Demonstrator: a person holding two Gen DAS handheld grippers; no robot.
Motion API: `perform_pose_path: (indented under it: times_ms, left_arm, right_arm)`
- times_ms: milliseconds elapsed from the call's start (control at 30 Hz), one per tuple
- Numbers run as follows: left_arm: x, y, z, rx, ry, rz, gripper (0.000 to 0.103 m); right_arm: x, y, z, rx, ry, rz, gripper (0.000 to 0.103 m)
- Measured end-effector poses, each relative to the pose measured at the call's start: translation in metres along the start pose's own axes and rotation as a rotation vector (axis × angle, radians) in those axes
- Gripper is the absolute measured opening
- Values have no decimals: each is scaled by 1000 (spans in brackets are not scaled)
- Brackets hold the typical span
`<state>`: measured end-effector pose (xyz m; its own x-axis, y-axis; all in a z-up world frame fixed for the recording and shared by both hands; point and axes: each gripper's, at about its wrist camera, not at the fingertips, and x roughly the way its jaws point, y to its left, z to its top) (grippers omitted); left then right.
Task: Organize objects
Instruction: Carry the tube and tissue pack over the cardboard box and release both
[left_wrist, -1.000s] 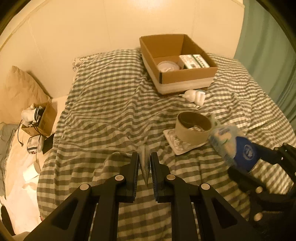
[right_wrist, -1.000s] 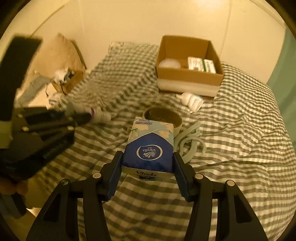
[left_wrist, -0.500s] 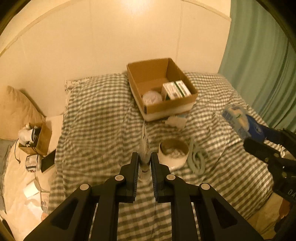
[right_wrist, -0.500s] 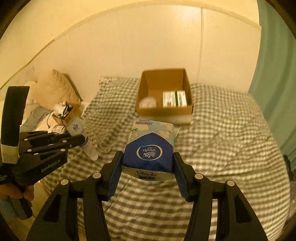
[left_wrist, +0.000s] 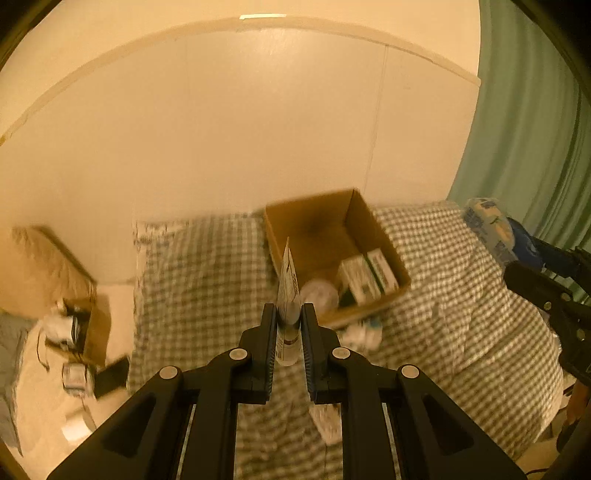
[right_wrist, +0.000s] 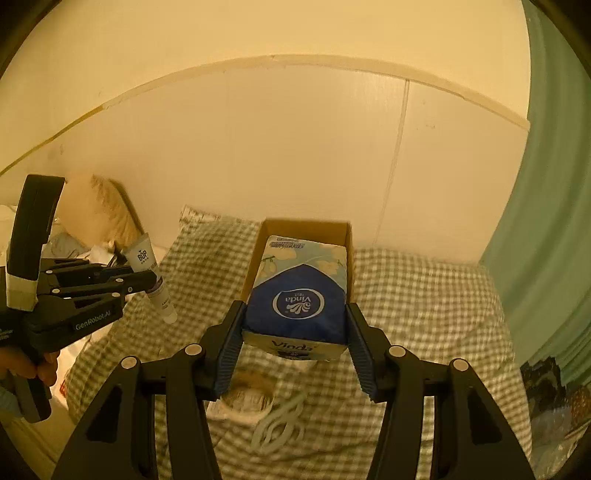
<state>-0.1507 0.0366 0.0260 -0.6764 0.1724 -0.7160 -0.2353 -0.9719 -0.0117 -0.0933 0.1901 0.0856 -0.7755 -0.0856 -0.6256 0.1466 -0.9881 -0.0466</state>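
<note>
My left gripper (left_wrist: 289, 332) is shut on a white tube (left_wrist: 287, 295), held upright high above the bed; both also show in the right wrist view, gripper (right_wrist: 153, 284) and tube (right_wrist: 149, 273). My right gripper (right_wrist: 295, 328) is shut on a blue Vinda tissue pack (right_wrist: 299, 295), raised above the bed, seen in the left wrist view (left_wrist: 491, 229) at right. An open cardboard box (left_wrist: 391, 266) sits at the bed's far end with two small cartons (left_wrist: 365, 275) and a white round item (left_wrist: 319, 295) inside.
The bed has a grey checked cover (left_wrist: 207, 280). A tape roll (right_wrist: 247, 397) and a pale loop-shaped item (right_wrist: 280, 424) lie on it. A small white item (left_wrist: 364, 332) lies before the box. Floor clutter (left_wrist: 77, 332) and a pillow are left; a green curtain (left_wrist: 535, 129) right.
Both grippers have risen and pulled back with their objects; the bed and box now look farther and lower. The views tilted up toward the wall.
</note>
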Motion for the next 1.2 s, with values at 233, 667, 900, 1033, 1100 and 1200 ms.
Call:
perform_pose_path:
  times_ms: [233, 667, 900, 1033, 1100, 1200]
  left_arm:
    - [13, -7, 42, 7, -53, -17, 13]
    - [77, -17, 84, 8, -88, -41, 13]
    - [133, -19, 80, 9, -57, -47, 13]
    - [151, -21, 78, 36, -63, -48, 13]
    - [160, -27, 77, 65, -65, -40, 13]
    - [169, -32, 72, 97, -68, -22, 13]
  right_arm:
    - [34, -18, 40, 20, -21, -13, 53]
    - [112, -44, 63, 37, -15, 28, 53]
    - [171, -55, 47, 21, 47, 35, 53]
    - [202, -62, 38, 26, 83, 35, 53]
    - [217, -65, 35, 29, 97, 35, 53]
    - [228, -64, 30, 17, 106, 32, 53]
